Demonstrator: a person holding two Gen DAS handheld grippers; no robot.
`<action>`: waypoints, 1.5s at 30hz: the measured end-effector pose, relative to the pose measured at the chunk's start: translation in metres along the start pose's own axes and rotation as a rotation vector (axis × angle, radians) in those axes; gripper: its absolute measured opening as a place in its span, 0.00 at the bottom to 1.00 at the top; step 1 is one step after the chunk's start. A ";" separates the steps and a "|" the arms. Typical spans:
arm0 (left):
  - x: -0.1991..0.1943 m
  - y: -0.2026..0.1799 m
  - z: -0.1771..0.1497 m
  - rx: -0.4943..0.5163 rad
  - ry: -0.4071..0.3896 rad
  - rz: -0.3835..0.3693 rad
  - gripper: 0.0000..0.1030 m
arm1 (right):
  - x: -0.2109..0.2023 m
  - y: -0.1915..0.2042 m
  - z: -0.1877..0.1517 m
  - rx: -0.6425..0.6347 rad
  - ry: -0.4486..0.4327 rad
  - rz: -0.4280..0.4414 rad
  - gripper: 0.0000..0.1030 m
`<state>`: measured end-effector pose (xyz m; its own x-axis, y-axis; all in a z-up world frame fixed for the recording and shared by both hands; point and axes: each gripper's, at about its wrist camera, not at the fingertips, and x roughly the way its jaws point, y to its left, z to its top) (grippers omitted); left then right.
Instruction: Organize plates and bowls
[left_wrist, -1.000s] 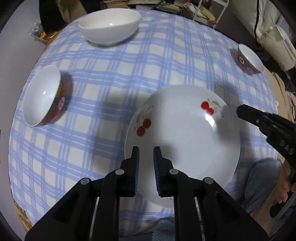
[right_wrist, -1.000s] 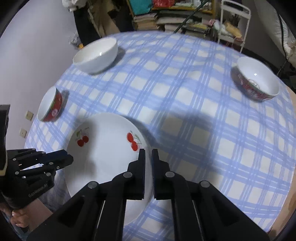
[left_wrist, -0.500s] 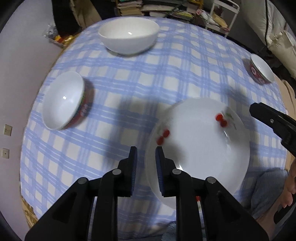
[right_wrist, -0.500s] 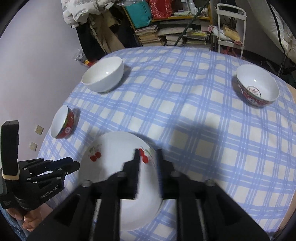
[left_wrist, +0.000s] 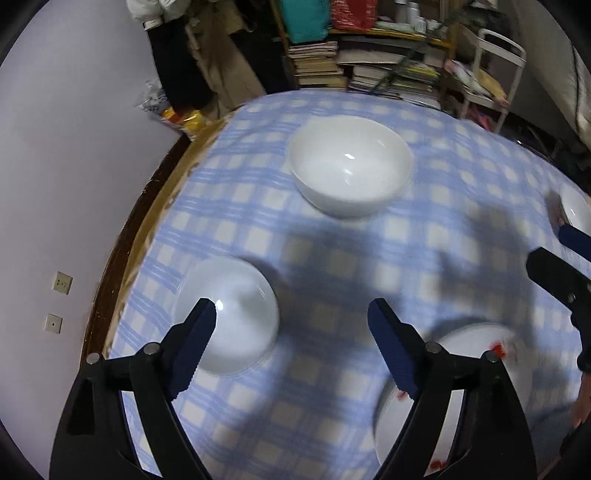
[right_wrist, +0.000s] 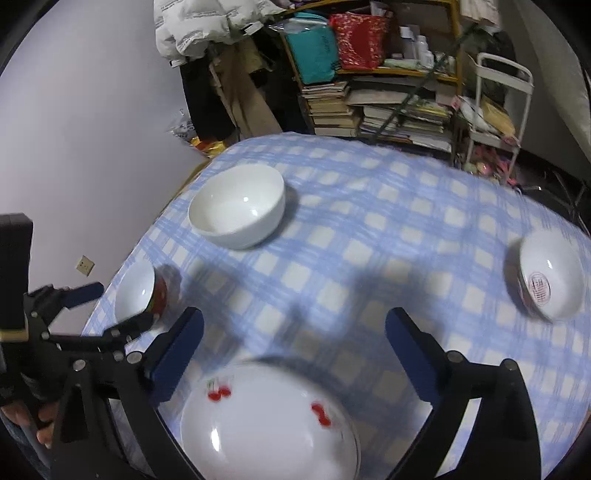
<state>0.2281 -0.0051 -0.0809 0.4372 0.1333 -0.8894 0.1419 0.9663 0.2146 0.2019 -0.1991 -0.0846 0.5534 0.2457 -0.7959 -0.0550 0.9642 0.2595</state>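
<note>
A white plate with red cherries (right_wrist: 269, 421) lies on the blue-checked tablecloth (right_wrist: 369, 229) at the near edge, just below my right gripper (right_wrist: 295, 314). That gripper's jaws are opening wide, with nothing pressed between the pads. In the left wrist view the plate (left_wrist: 461, 369) shows at lower right. My left gripper (left_wrist: 291, 308) hovers with its jaws opening and empty, its left finger over a small bowl (left_wrist: 227, 314) that is red outside (right_wrist: 136, 291). A large white bowl (left_wrist: 351, 164) (right_wrist: 238, 210) stands farther back. A red-patterned bowl (right_wrist: 550, 277) sits at the far right.
The table's wooden left edge (left_wrist: 122, 240) runs close to a lilac wall. Behind the table stand stacked books (right_wrist: 388, 107) and a white wire cart (right_wrist: 498, 107). Each gripper shows in the other's view: the right gripper (left_wrist: 546, 244) and the left gripper (right_wrist: 110, 306).
Both grippers were shut at the cherry plate's rim. They have opened wide, come off the plate, and lifted, so more of the far table and room shows.
</note>
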 end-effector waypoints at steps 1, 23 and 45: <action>0.004 0.004 0.006 -0.005 0.000 -0.001 0.81 | 0.004 0.001 0.006 -0.006 -0.006 -0.006 1.00; 0.127 0.021 0.093 -0.140 0.089 -0.150 0.50 | 0.149 0.009 0.087 0.044 0.159 0.019 0.76; 0.097 -0.002 0.082 -0.041 0.082 -0.195 0.12 | 0.140 0.012 0.073 0.065 0.243 0.056 0.17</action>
<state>0.3429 -0.0118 -0.1344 0.3310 -0.0407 -0.9428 0.1799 0.9835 0.0207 0.3395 -0.1604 -0.1528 0.3341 0.3233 -0.8854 -0.0219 0.9417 0.3356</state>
